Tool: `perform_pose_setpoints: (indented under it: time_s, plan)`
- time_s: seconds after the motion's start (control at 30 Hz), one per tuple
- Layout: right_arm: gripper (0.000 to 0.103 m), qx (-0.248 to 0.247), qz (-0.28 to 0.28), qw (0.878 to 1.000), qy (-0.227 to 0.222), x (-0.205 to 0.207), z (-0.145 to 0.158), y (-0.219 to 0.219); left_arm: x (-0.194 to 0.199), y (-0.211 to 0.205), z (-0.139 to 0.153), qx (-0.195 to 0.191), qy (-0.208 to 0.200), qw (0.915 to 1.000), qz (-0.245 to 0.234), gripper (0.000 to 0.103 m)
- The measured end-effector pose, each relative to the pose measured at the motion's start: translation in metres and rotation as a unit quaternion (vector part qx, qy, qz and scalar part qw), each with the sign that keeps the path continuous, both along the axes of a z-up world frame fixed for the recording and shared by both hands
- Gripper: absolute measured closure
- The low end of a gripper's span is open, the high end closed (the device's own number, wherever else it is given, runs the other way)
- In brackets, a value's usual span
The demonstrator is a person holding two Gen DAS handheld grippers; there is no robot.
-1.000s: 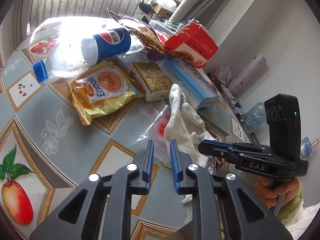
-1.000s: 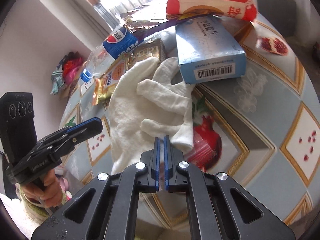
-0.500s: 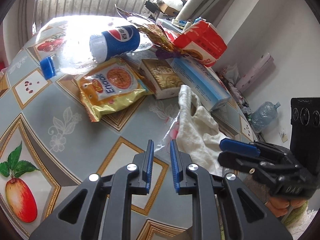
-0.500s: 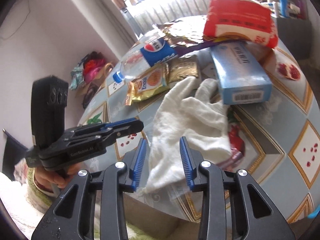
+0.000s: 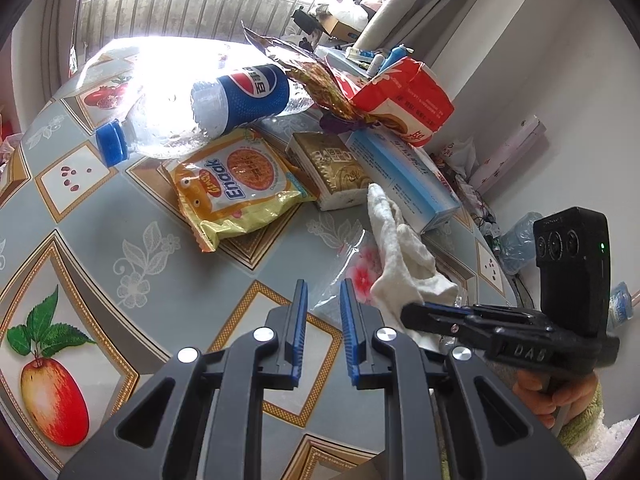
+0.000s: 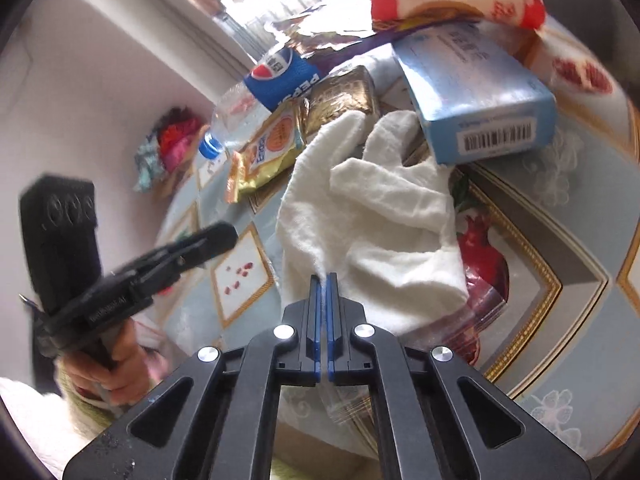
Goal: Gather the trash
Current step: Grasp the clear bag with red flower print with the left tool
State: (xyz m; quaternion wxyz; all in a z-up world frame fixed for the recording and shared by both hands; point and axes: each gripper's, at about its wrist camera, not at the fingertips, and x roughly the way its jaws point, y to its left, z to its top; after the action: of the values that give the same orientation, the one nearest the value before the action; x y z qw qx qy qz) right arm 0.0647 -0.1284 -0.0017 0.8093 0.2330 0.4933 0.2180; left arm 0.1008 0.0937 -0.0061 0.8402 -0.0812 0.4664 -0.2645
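Note:
A white cloth glove (image 6: 372,216) lies on a clear plastic bag (image 6: 480,280) at the table's near edge; it also shows in the left wrist view (image 5: 404,256). My right gripper (image 6: 324,280) is shut, its tips on the glove's near edge. My left gripper (image 5: 323,292) is open and empty, just left of the glove above the bag's corner (image 5: 340,284). Behind lie a yellow snack packet (image 5: 236,188), a Pepsi bottle (image 5: 200,116), a gold box (image 5: 332,168), a blue box (image 5: 404,176) and a red packet (image 5: 404,100).
The trash is piled at the table's far side by a window grille (image 5: 180,12). The fruit-patterned tablecloth (image 5: 100,248) is bare at the left. The right gripper's body (image 5: 520,340) sits close on the left gripper's right. A white wall (image 5: 540,60) stands on the right.
My right gripper opened half a second ago and is now shut again on the glove's edge, closer to it. My left gripper stays open, nearly unmoved.

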Motion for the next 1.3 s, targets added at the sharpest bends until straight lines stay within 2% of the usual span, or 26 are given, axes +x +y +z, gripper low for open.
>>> perform_pose_setpoints:
  time_s: [0.17, 0.27, 0.4, 0.53, 0.63, 0.83, 1.1, 1.2, 1.3]
  plan:
    - [0.103, 0.107, -0.016, 0.993, -0.037, -0.008, 0.018, -0.026, -0.005, 0.000, 0.003, 0.006, -0.004, 0.9999, -0.009, 0.087]
    - [0.103, 0.139, -0.039, 0.988, -0.046, -0.013, 0.022, -0.048, -0.007, -0.001, 0.003, 0.009, -0.002, 0.9999, -0.014, 0.087]
    - [0.103, 0.082, -0.072, 0.993, -0.046, -0.021, 0.020, -0.065, -0.013, -0.005, 0.005, 0.008, 0.009, 0.9994, -0.033, 0.087]
    - [0.103, -0.009, -0.090, 0.996, -0.027, -0.010, 0.003, -0.062, -0.019, -0.017, 0.003, 0.009, 0.024, 0.9977, -0.063, 0.087]
    - [0.103, -0.038, -0.090, 0.995, -0.006, -0.007, -0.013, -0.062, -0.025, -0.027, -0.001, 0.010, 0.038, 0.9957, -0.084, 0.087]
    - [0.103, -0.048, -0.079, 0.996, -0.015, -0.010, -0.018, -0.057, -0.025, -0.041, -0.012, -0.022, 0.086, 0.9902, -0.107, 0.087]
    - [0.103, -0.034, -0.081, 0.996, -0.015, -0.016, -0.014, -0.063, -0.012, -0.049, -0.032, -0.068, 0.136, 0.9843, -0.090, 0.077]
    - [0.103, -0.031, -0.082, 0.996, -0.015, -0.018, -0.014, -0.064, -0.006, -0.049, -0.034, -0.082, 0.146, 0.9828, -0.078, 0.077]
    - [0.103, -0.028, -0.082, 0.996, -0.016, -0.019, -0.014, -0.065, -0.003, -0.049, -0.033, -0.081, 0.137, 0.9853, -0.061, 0.077]
